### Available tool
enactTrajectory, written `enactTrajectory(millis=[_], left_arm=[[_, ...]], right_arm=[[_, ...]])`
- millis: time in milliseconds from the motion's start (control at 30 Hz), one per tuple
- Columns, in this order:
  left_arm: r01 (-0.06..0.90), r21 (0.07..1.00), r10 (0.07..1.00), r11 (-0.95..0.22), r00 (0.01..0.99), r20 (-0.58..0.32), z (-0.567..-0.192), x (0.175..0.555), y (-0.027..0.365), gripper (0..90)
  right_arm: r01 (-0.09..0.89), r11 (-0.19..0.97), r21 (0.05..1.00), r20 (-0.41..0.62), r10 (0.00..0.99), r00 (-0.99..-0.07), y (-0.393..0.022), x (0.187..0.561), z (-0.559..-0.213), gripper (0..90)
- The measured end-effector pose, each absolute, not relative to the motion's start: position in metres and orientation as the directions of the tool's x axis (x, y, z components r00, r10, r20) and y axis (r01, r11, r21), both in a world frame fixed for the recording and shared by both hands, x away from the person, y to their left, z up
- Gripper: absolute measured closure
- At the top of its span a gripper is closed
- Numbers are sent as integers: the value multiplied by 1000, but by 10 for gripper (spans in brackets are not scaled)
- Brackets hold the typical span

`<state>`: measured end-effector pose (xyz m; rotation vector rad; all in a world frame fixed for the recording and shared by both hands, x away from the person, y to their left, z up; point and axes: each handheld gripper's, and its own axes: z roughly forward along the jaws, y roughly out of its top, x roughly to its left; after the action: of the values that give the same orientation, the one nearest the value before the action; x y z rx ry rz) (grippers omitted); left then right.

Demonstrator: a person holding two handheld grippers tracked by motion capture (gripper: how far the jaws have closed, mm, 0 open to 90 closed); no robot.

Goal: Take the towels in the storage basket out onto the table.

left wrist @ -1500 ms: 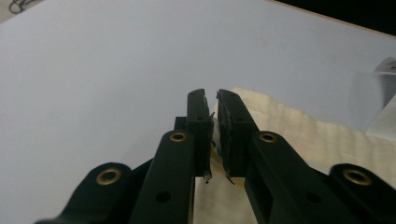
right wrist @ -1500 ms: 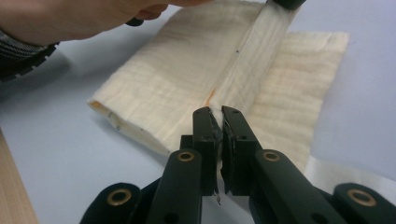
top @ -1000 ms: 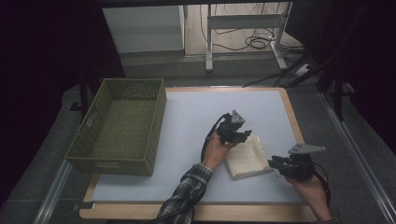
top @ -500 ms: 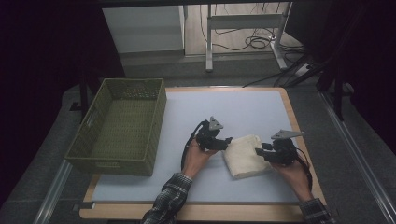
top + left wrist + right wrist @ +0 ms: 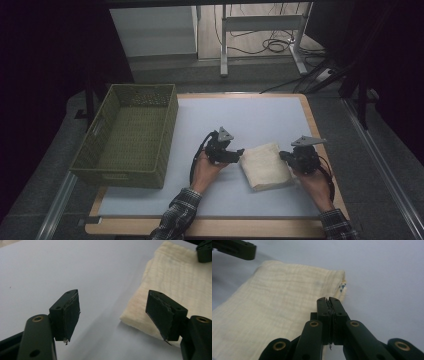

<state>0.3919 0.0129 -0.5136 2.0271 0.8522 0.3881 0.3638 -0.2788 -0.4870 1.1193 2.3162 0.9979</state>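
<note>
We hold a gripper in each hand on either side of the folded cream cloth (image 5: 265, 166), which lies flat on the pale tabletop (image 5: 260, 115) toward its right edge and nearer the front edge than the back.

Our left gripper (image 5: 239, 152) sits at the cloth's left edge. Its jaws have just been opening and now stand well apart; in the left gripper view (image 5: 117, 312) one jaw is over bare tabletop and the other hangs above the near corner of the cloth, with nothing pressed between the pads.

Our right gripper (image 5: 284, 156) is at the cloth's right edge. Its jaws have just been closing, and in the right gripper view (image 5: 329, 301) they stand pressed together with no gap visible between the pads. Their tips lie over the edge of the cloth, beside a corner where a small blue-patterned patch peeks out of the fold. We cannot tell whether a layer of fabric is pinched between them.

A green woven basket (image 5: 102, 150) stands at the left edge of the tabletop, well apart from the cloth and both grippers.
</note>
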Motion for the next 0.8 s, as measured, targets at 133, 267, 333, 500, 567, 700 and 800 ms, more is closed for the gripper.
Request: enactTrajectory(millis=[133,267,333,500,567,700,800], left_arm=[[416,820,689,-393,723,-37,-513,392,6,277],[416,814,682,-406,730,-33,-513,394,1,287],[413,810,680,-416,733,-25,-513,393,1,310],[429,801,682,-417,730,-37,-517,391,8,339],[435,798,684,-416,728,-41,-519,391,10,343],[451,786,689,-422,723,-45,-525,396,7,354],[456,771,693,-445,720,-26,-530,402,1,363]], right_arm=[[557,422,715,7,793,-610,-282,373,-501,867],[563,410,717,17,798,-602,-286,373,-507,735],[555,413,722,5,799,-602,-288,366,-501,718],[538,434,723,2,777,-629,-295,340,-490,657],[542,448,711,4,769,-639,-296,330,-492,635],[549,467,693,-20,774,-633,-299,318,-499,604],[574,447,686,-1,789,-614,-304,321,-509,568]])
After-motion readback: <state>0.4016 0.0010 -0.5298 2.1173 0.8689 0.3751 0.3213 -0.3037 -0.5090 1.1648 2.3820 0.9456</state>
